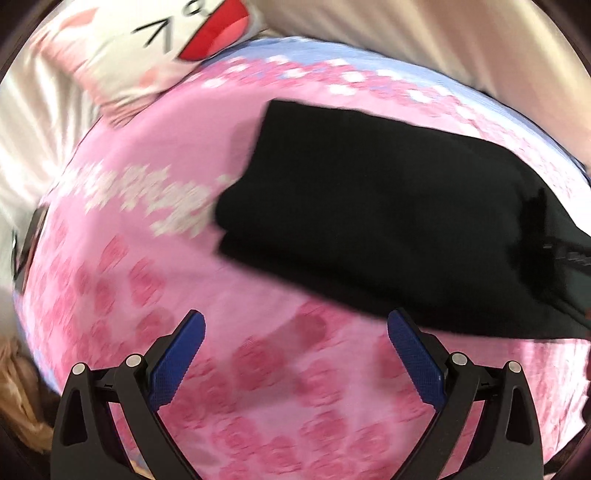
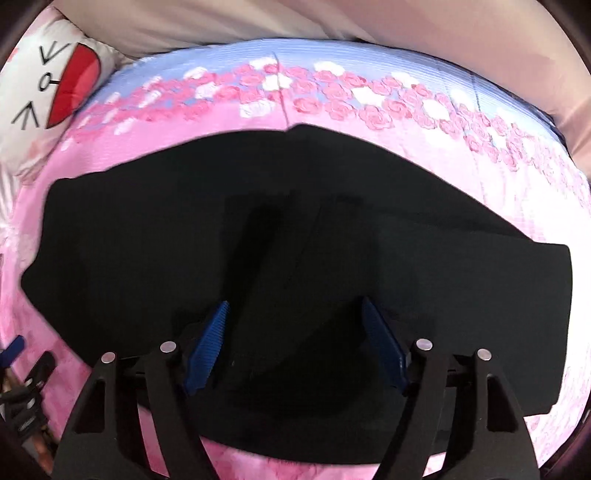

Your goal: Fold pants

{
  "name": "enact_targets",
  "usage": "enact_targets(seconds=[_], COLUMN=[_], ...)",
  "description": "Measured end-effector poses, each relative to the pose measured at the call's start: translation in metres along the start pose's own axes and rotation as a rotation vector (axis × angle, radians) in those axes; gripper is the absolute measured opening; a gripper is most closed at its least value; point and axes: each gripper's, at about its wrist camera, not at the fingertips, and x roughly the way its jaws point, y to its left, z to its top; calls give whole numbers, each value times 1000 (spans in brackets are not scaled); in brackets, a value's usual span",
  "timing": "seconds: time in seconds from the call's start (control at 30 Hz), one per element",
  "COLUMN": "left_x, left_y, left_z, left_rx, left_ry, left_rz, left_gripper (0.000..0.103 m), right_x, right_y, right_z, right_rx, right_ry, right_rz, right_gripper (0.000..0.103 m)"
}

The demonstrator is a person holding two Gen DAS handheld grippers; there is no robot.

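Observation:
The black pants (image 2: pixel 295 240) lie folded in a flat stack on a pink rose-patterned bedsheet (image 2: pixel 369 103). In the left wrist view the pants (image 1: pixel 388 221) sit ahead and to the right. My left gripper (image 1: pixel 295 325) is open and empty above the bare sheet (image 1: pixel 147 258), just short of the pants' near edge. My right gripper (image 2: pixel 295 310) is open and empty, hovering over the near part of the pants. The left gripper shows at the left edge of the right wrist view (image 2: pixel 14 362).
A white cartoon-face pillow (image 1: pixel 147 40) lies at the far left of the bed, also in the right wrist view (image 2: pixel 40 85). Beige bedding or curtain (image 2: pixel 295 22) runs behind the bed. The sheet's far strip is light blue (image 2: pixel 332 51).

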Motion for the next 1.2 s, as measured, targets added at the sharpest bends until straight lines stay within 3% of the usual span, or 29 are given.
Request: enact_targets(seconds=[0.1, 0.17, 0.23, 0.33, 0.5, 0.6, 0.7, 0.77, 0.8, 0.87, 0.97, 1.07, 1.13, 1.2], left_x=[-2, 0, 1, 4, 14, 14, 10, 8, 10, 12, 14, 16, 21, 24], left_y=[-13, -14, -12, -11, -6, -3, 11, 26, 36, 50, 69, 81, 86, 88], left_z=[5, 9, 9, 7, 8, 6, 4, -1, -5, -11, -19, -20, -19, -19], left_rx=[43, 54, 46, 38, 28, 19, -7, -49, -77, -113, -149, -151, -148, -137], left_ry=[-19, -23, -21, -9, 12, 14, 5, 7, 16, 26, 37, 34, 42, 49], left_rz=[-11, -11, -14, -13, 3, 16, 41, 51, 61, 77, 97, 101, 113, 126], left_gripper=[98, 98, 98, 98, 98, 98, 98, 98, 98, 98, 98, 98, 98, 98], right_x=[2, -1, -5, -16, -17, -11, -58, -84, -89, -86, -64, -29, -12, -8], right_y=[6, 3, -4, -17, 26, 43, 54, 84, 106, 154, 224, 262, 271, 274], right_z=[-2, -2, 0, 7, 3, 1, 3, 4, 4, -1, -11, -13, -15, -12], right_rx=[-56, -46, -15, 74, -44, -129, -175, -285, -364, -525, -717, -768, -772, -777], right_ry=[-22, -24, -19, -8, -4, -23, -133, -177, -175, -162, -133, -61, -18, -36], right_rz=[-42, -35, -31, 49, 91, 62, 85, 148, 188, 260, 281, 227, 203, 212], right_gripper=[63, 51, 28, 23, 24, 51, 51, 65, 76, 76, 74, 64, 66, 66])
